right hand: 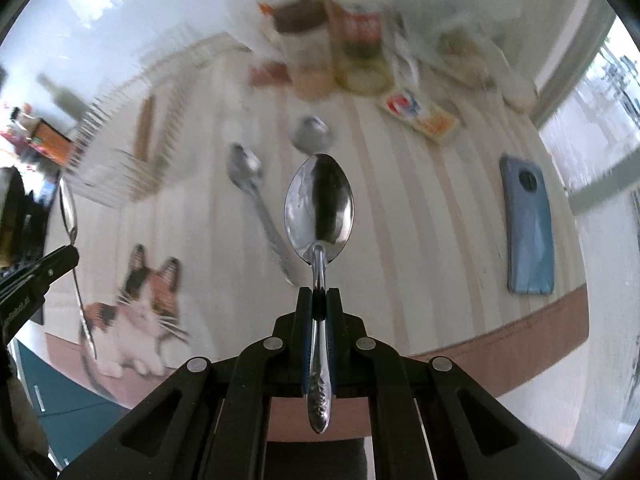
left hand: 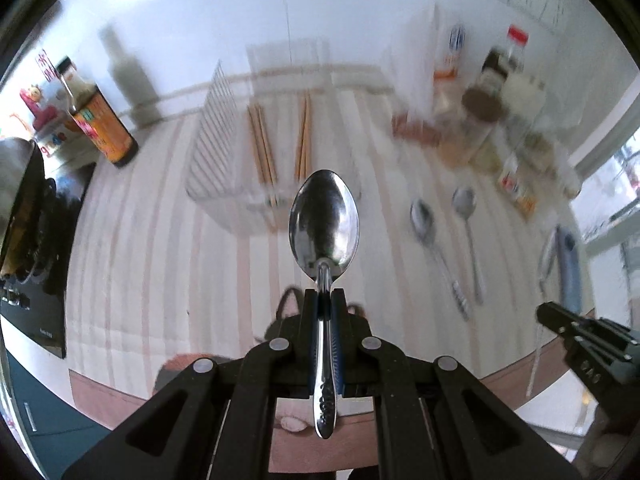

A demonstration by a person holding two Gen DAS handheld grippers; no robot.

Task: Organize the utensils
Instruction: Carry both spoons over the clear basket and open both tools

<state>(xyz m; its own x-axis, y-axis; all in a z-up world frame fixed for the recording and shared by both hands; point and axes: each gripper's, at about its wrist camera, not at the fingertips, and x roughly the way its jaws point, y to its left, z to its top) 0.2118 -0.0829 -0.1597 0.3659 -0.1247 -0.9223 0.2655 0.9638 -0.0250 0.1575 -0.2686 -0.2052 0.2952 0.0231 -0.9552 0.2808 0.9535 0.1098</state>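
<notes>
- Left claw [left hand: 325, 294]: clamped on the neck of a steel spoon [left hand: 325, 224], bowl forward, handle back between the arms, clear above the striped bench [left hand: 140, 280].
- Right claw [right hand: 319, 292]: pinched shut on a second spoon [right hand: 319, 212], likewise lifted.
- On the bench: two loose spoons [left hand: 424, 220] side by side, right of the wire rack [left hand: 216, 128] holding chopsticks [left hand: 262, 144].

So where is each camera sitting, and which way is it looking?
Left wrist: rides the left gripper, looking down at its spoon, the wire rack and the striped table.
Right wrist: rides the right gripper, looking down at its own spoon and a phone.
Shared: two spoons lying on the table, and the other gripper.
</notes>
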